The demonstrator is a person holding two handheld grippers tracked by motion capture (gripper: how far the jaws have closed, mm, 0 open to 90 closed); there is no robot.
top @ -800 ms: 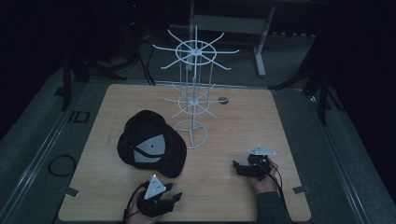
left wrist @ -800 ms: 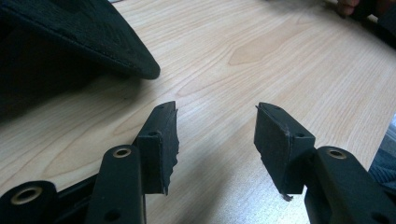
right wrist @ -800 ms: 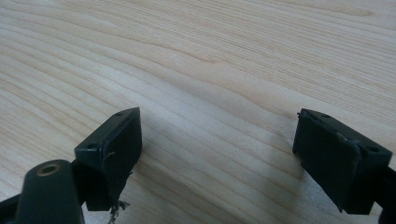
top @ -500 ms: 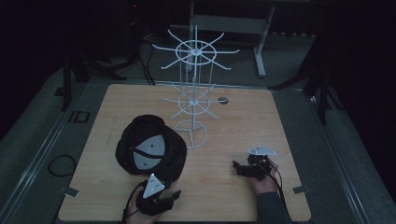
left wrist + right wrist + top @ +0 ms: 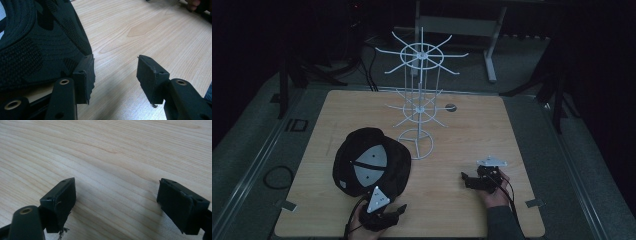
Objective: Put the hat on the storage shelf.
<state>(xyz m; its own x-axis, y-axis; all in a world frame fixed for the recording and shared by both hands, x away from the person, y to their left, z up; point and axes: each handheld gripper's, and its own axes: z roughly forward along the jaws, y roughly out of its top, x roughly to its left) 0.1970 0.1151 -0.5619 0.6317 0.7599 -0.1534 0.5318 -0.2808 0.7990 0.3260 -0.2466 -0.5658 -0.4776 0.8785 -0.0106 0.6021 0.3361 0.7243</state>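
Note:
A black cap (image 5: 362, 150) lies upside down on the left half of the wooden table (image 5: 462, 135), with grey panels showing inside it. My left gripper (image 5: 398, 210) rests at the front edge just below the cap, pointing right. In the left gripper view it (image 5: 115, 67) is open, with the cap's black fabric (image 5: 37, 37) right beside its left jaw and nothing between the jaws. My right gripper (image 5: 466, 179) lies on the table at the front right, pointing left. In the right gripper view it (image 5: 117, 191) is wide open over bare wood.
A white wire display rack (image 5: 419, 100) with two rings of hooks stands mid-table on a round base, just right of the cap. A small dark round disc (image 5: 451, 106) sits near the table's far edge. Dark floor and stand legs surround the table.
The cap has shifted a little toward the front edge and the left gripper has moved slightly with it. The right gripper has stayed put.

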